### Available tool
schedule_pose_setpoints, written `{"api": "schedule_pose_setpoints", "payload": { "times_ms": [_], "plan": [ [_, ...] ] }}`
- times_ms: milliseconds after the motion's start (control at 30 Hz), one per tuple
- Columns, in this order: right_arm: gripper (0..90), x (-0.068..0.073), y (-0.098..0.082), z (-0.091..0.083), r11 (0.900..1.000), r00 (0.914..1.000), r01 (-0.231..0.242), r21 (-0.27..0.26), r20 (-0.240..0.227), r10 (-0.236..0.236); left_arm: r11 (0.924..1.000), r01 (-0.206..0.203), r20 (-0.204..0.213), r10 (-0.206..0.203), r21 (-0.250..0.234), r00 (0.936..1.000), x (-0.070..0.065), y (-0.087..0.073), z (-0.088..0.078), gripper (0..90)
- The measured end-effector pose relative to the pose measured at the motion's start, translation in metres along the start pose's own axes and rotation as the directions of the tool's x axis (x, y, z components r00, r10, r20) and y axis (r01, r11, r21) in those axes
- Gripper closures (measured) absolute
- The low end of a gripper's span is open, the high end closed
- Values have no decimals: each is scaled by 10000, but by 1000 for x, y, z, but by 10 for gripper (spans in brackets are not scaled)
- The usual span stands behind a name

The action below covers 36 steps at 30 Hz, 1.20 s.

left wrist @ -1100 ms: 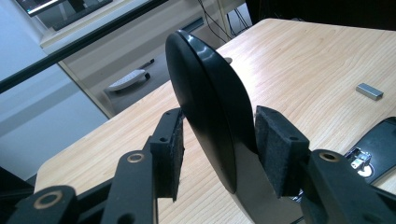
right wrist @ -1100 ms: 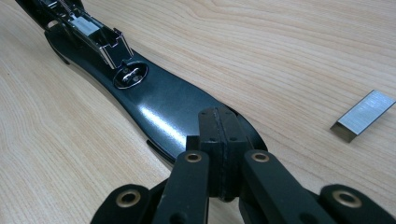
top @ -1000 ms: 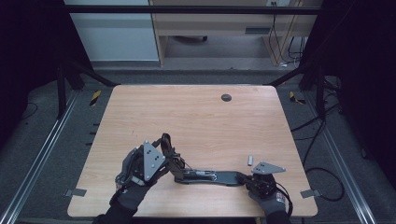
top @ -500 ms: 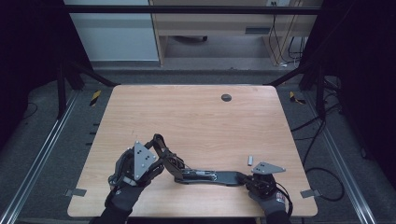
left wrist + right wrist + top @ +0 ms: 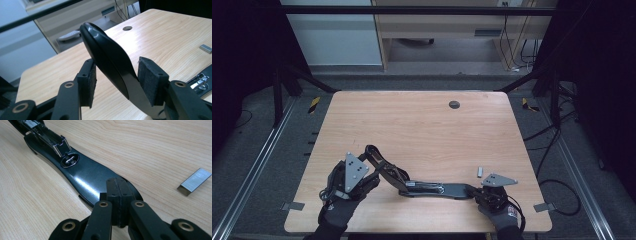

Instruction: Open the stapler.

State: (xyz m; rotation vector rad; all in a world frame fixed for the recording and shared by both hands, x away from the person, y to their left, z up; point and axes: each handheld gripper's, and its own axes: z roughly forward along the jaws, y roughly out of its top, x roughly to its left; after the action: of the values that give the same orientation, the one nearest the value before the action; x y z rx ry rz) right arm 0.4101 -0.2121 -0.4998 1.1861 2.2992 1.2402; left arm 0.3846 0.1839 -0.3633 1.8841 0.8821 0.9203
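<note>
While pressing the flat black stapler base (image 5: 87, 176) at lower right, right gripper (image 5: 117, 195) clenched; left gripper (image 5: 116, 80) just loosening around raised black stapler arm (image 5: 107, 53), bare wooden table (image 5: 422, 125) above.

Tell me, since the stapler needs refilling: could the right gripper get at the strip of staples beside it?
Probably not yet: the right gripper is shut, pinning the stapler base. The staple strip lies close beside it, nothing between.

Left hand-held gripper (image 5: 371, 161) jaws just opening; right hand-held gripper (image 5: 476, 192) clamped shut.
</note>
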Motion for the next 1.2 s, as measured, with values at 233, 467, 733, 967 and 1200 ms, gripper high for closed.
{"api": "schedule_pose_setpoints", "payload": {
  "times_ms": [233,467,733,967,1200],
  "plan": [
    [900,0,0,0,10000,10000,-2,2,1,2,9999,126,-43,-126,-16,9999,3,-5,-2,482],
    [900,0,1,0,10000,10000,-27,50,22,27,9996,281,-180,-281,15,9994,5,-12,-3,467],
    [900,-2,0,-1,9999,9997,-122,49,199,121,9990,439,-156,-438,47,9989,8,-16,-5,458],
    [900,-2,1,0,10000,9998,-35,15,208,35,9988,479,-185,-477,110,9987,10,-19,-6,447],
    [892,-2,1,0,10000,9996,30,43,264,-31,9987,483,-250,-479,155,9985,11,-22,-5,428]
  ]
}}
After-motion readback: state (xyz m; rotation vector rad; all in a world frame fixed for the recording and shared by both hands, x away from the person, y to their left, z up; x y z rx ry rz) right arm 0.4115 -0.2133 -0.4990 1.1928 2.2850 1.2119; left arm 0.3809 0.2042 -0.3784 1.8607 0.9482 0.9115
